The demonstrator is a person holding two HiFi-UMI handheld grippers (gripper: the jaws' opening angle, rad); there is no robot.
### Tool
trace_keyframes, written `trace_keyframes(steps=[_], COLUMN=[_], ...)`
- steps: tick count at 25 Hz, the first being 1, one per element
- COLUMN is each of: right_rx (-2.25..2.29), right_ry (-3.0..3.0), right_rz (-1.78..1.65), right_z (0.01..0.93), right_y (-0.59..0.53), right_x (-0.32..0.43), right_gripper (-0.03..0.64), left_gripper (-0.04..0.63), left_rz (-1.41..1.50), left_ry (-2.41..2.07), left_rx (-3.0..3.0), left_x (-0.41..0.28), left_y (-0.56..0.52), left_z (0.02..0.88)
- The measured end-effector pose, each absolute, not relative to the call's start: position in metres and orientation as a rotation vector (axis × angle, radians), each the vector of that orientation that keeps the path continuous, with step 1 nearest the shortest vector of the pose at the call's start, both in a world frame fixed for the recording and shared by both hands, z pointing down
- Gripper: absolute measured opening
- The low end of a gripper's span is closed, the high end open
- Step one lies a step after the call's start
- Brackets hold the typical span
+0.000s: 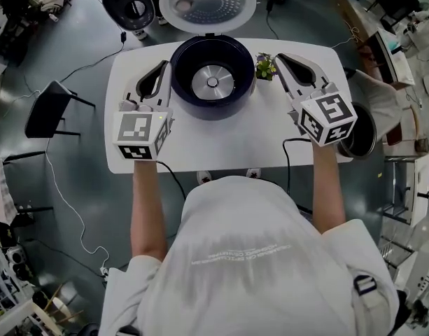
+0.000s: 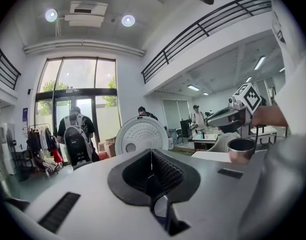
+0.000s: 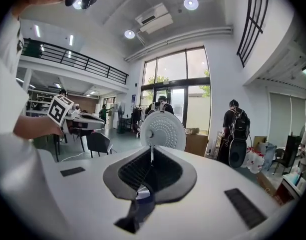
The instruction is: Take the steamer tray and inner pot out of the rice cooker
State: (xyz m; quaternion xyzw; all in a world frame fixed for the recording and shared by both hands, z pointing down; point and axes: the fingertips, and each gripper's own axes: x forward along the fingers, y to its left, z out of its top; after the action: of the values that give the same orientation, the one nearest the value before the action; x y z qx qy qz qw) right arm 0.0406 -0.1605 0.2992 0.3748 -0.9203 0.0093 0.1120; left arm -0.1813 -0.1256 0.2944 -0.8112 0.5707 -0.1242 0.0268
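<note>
1 overhead, 2 level, lid [image 1: 208, 3] shared

The head view's top edge is cutting off the far rim of the open lid [image 1: 207, 2] above the rice cooker [image 1: 212, 75]. Right of the cooker, the right gripper [image 1: 281, 57] is covering part of a metal pot [image 1: 362, 137] with its marker cube, and the pot's inside is lying in shadow. The left gripper [image 2: 152, 155] and the right one are each blocking the cooker's bowl in their own views — only the lid is showing.
</note>
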Motion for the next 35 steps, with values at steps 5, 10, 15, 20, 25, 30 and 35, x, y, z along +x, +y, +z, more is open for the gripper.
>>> trace_keyframes(steps=[5,10,15,20,25,30,35], right_rx=[1.090,1.080,1.070,1.050,1.050,1.053,1.052], right_ry=[-2.725,-2.750,-2.749,-2.753,-2.750,-2.744,-2.745], right_rz=[0.017,-0.014,-0.047,-0.047,-0.020,-0.008,0.000], right_z=[0.295,0.284,0.282,0.284,0.291,0.295,0.296], right_y=[-0.167,-0.169,-0.166,-0.163,-0.166,-0.167,-0.168], right_x=[0.033,0.028,0.025,0.021,0.023,0.026,0.027], right_gripper=[0.038,0.032,0.026,0.026,0.026,0.026,0.026], left_gripper=[0.018,0.018,0.018,0.018,0.018,0.018,0.018], left_rz=[-0.374,-0.390,-0.407,-0.420,-0.432,-0.430,-0.426], left_ry=[1.736,1.686,1.658,1.640,1.640,1.640,1.634], left_rx=[-2.498,-2.504,-2.500,-2.494,-2.507,-2.527,-2.534], left_x=[-0.178,-0.169,-0.165,-0.164,-0.163,-0.162,-0.160], left_y=[-0.127,-0.127,-0.124,-0.122,-0.124,-0.124,-0.126], left_z=[0.286,0.277,0.276,0.276,0.282,0.287,0.288])
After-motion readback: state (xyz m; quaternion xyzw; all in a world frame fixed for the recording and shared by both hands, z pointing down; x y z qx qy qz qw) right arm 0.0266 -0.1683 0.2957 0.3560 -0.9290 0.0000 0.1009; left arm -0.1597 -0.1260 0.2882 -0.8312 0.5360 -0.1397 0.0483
